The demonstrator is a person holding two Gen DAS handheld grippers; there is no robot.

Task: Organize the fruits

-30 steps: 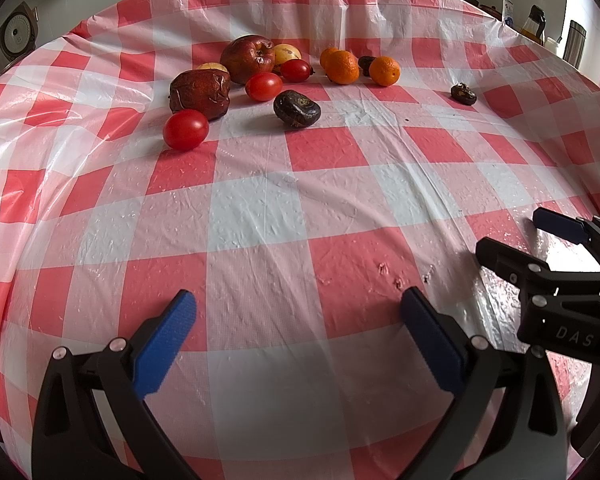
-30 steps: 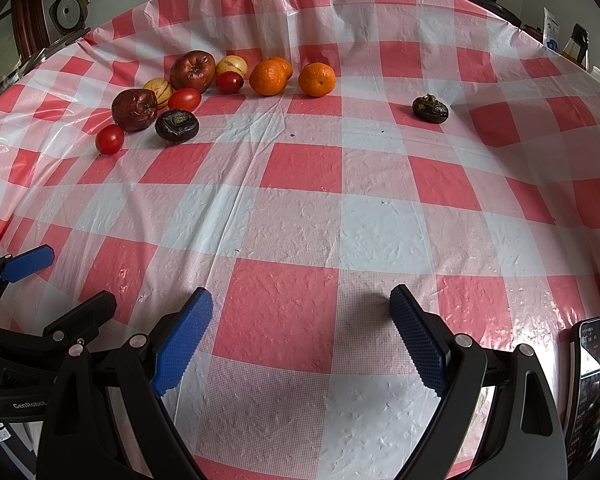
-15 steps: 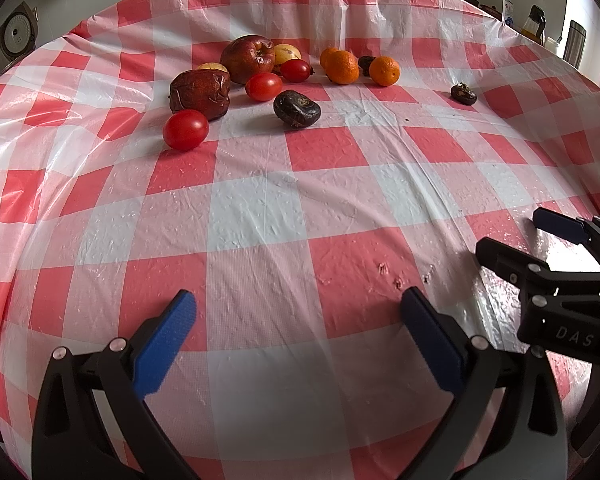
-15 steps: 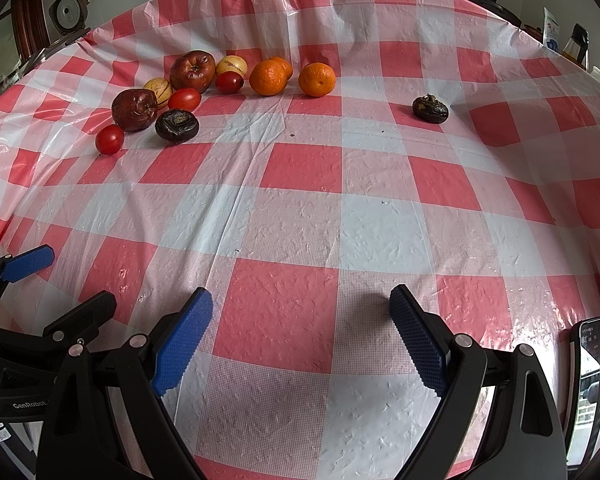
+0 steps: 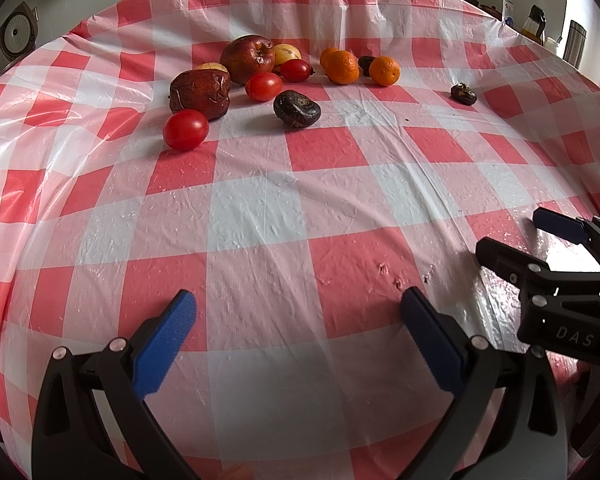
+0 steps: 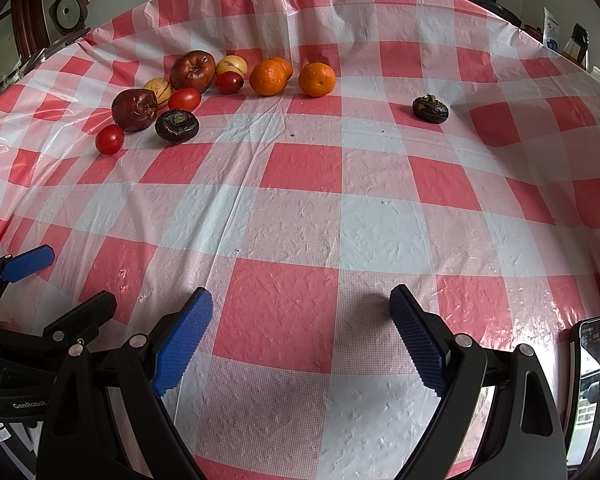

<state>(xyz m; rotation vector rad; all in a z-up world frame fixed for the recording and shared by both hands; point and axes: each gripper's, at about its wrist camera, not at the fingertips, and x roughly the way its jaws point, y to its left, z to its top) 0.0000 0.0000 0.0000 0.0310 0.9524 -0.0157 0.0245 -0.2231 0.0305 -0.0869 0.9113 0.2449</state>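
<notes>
Left gripper [image 5: 296, 310]: my jaws are spread wide, blue pads facing each other, nothing between them. It hovers over the near edge of the table [image 5: 260, 208], gripping nothing.

Right gripper [image 6: 300, 312]: jaws likewise spread wide and empty, over the near edge. In the left wrist view it shows at the right side, just beside my left gripper.

Contact: I cannot tell whether either tool's fingertips touch the checked cloth.

Apples: two, both wrinkled. The larger apple [image 6: 192, 70] sits toward the far-left corner; the shrivelled apple [image 6: 135, 109] lies nearer and further left.

Tomatoes: three. The nearest tomato [image 6: 109, 139] lies just beside the shrivelled apple; the middle tomato [image 6: 184, 99] and the dark red tomato [image 6: 229, 81] sit close to the larger apple.

Yellow fruits: two. One yellow fruit [image 6: 231, 66] is beside the larger apple, a striped yellow fruit [image 6: 159, 87] between the two apples.

Oranges: three in the right wrist view. The front orange [image 6: 268, 77] partly hides the rear orange [image 6: 284, 65]; the third orange [image 6: 317, 79] stands just right of them.

Dark fruits: three counted. One dark fruit [image 6: 177, 125] is beside the nearest tomato; a lone dark fruit [image 6: 430, 109] lies well apart toward the far-right; a small dark fruit [image 5: 366, 64] shows between the oranges in the left wrist view only.

Phone [image 6: 590, 380]: one, at the near-right corner.
</notes>
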